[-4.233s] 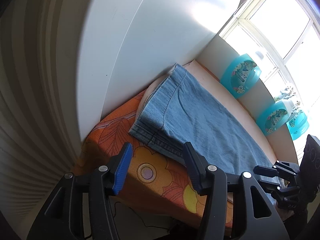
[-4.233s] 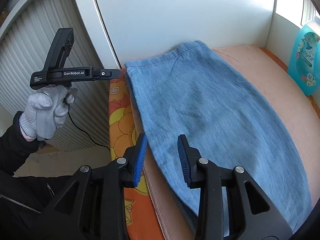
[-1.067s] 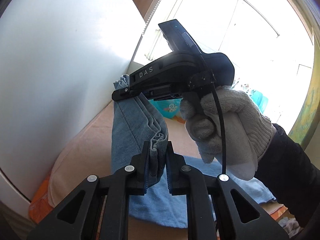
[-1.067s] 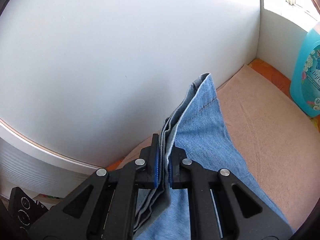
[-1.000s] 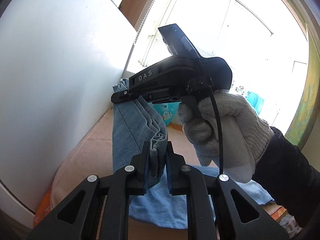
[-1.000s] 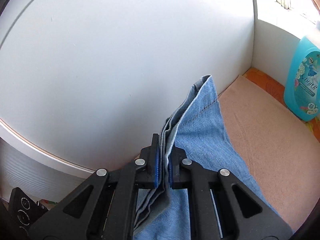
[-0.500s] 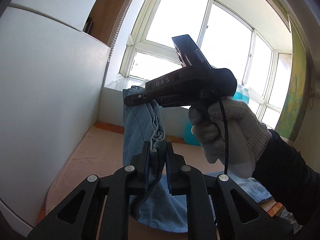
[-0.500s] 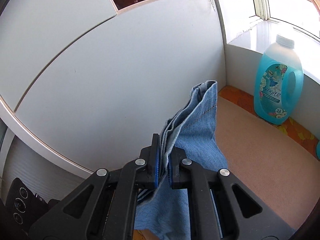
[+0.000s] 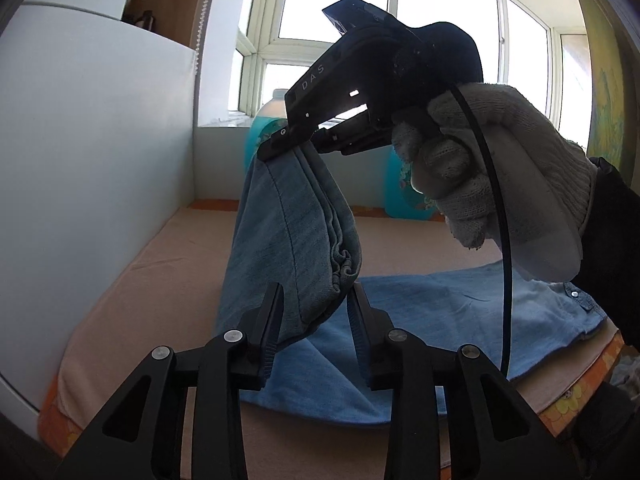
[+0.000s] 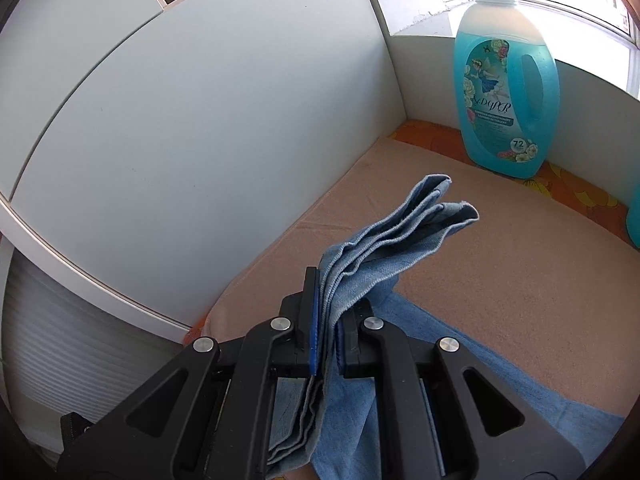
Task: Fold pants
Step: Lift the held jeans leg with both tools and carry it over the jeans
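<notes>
Light blue jeans (image 9: 288,240) lie partly on the peach pad (image 9: 168,264), with one end lifted and folded back over the rest. My right gripper (image 10: 326,320) is shut on the layered edge of that end, which sticks out past its fingertips. In the left wrist view the right gripper (image 9: 280,142), held by a gloved hand (image 9: 480,184), hangs the fabric from above. My left gripper (image 9: 316,312) sits lower on the same fold. Its jaws are opening, the bunched denim still hangs between them, and the pads no longer squeeze it.
A white cabinet panel (image 10: 200,120) walls the left side. Blue detergent bottles (image 10: 506,92) stand along the back under the window (image 9: 332,12). An orange floral cloth (image 9: 568,396) shows at the pad's front edge. Bare pad (image 10: 500,264) lies behind the lifted end.
Both grippers carried the lifted end of the jeans away from the cabinet side toward the window and a little lower. The left jaws, clamped on the fold before, have spread apart.
</notes>
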Motion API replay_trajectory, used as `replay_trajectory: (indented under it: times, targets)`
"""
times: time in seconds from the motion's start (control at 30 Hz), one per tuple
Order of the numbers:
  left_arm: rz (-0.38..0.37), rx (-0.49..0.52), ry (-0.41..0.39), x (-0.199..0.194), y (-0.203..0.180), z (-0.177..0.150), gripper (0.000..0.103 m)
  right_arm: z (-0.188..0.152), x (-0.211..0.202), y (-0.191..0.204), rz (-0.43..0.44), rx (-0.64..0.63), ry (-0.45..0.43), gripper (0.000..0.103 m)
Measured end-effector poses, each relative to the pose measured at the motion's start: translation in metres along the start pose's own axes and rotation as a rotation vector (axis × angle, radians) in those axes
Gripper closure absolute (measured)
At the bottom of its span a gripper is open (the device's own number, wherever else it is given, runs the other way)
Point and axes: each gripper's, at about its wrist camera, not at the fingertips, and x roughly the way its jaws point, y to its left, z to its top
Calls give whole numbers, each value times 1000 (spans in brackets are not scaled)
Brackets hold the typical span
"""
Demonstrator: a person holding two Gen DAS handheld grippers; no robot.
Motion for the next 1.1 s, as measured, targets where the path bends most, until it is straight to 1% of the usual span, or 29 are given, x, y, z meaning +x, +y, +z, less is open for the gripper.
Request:
replay_trajectory:
  times: [0.1, 0.2, 0.27, 0.33, 0.37, 0.4, 0.53, 0.63, 0.77, 0.87, 0.93, 1.03, 1.1]
  targets:
    - [11, 4, -10, 9, -8, -6, 66, -1, -1, -5, -4, 5, 2, 96]
    - [42, 51, -53, 6, -23, -8, 66, -1, -3, -3, -5, -1, 3, 96]
    - [55, 66, -83, 6, -25, -5, 66, -3, -8, 3, -1, -10, 3, 96]
    - [31, 50, -93, 7, -21, -1, 80, -4, -11, 6, -7, -26, 1, 96]
    - [20, 48, -97, 6, -21, 0, 91, -4, -12, 6, -10, -33, 1, 96]
    - [7, 49, -102, 4, -20, 3, 91, -3, -14, 5, -14, -37, 0, 96]
    - [-73, 53, -103, -6, -20, 13, 92, -1, -30, 1, -31, -39, -22, 96]
    - [-191, 0, -86, -9, -14, 35, 92, 1, -51, 0, -43, -44, -54, 96]
    - [-286, -12, -101, -18, -21, 65, 92, 3, -90, -7, -68, -39, -110, 96]
    - [-323, 32, -117, -21, -39, 84, 93, -1, -125, -18, -88, -22, -157, 96]
    - [-363, 48, -122, -21, -54, 95, 93, -7, -147, -27, -110, -11, -181, 96]
    - [-425, 79, -119, -20, -84, 107, 93, -22, -180, -46, -150, 8, -206, 96]
    - [-471, 116, -115, -19, -110, 111, 93, -34, -202, -61, -176, 22, -216, 96]
